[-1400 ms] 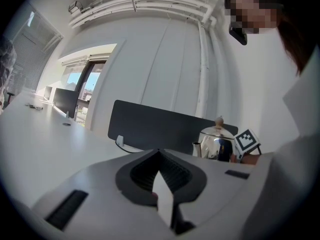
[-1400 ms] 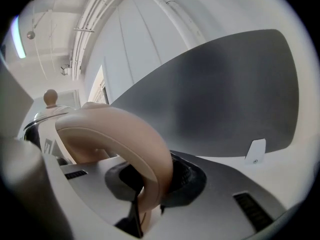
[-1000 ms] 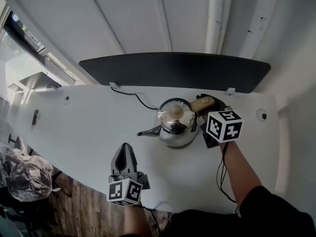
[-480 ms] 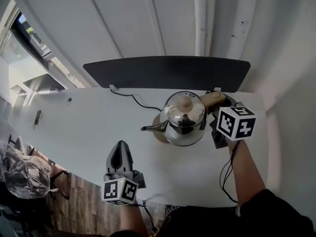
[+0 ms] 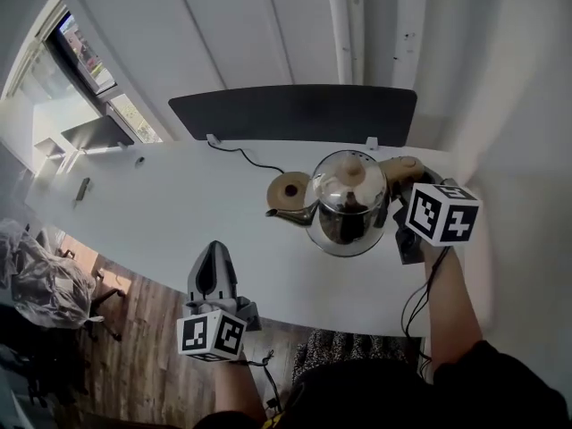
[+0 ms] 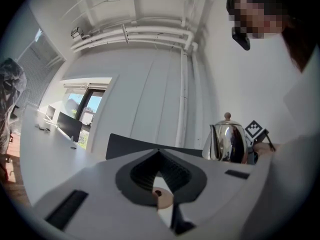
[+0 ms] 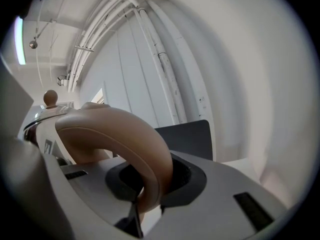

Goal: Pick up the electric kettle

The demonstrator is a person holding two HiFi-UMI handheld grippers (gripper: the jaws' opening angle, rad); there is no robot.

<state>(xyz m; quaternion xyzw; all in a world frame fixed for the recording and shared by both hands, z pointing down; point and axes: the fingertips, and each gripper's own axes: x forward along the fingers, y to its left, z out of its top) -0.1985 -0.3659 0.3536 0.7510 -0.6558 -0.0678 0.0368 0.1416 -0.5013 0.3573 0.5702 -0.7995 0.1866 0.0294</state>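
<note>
Head view: white worktop (image 5: 179, 206) stood against a white wall (image 5: 250, 34), dark panel (image 5: 286, 114) behind; electric kettle (image 5: 347, 202) hung clear of its round base (image 5: 289, 189). Left gripper view: left hand-held gripper (image 6: 159, 154) closed, empty. Right gripper view: right hand-held gripper (image 7: 147, 184) clamped on the kettle's tan handle (image 7: 120, 134).

Grey left gripper (image 5: 214, 250) and right gripper (image 5: 407, 207) — each bearing a black-and-white marker cube (image 5: 212, 335) — black sleeve (image 5: 500, 378), thin black cable (image 5: 417, 304).
</note>
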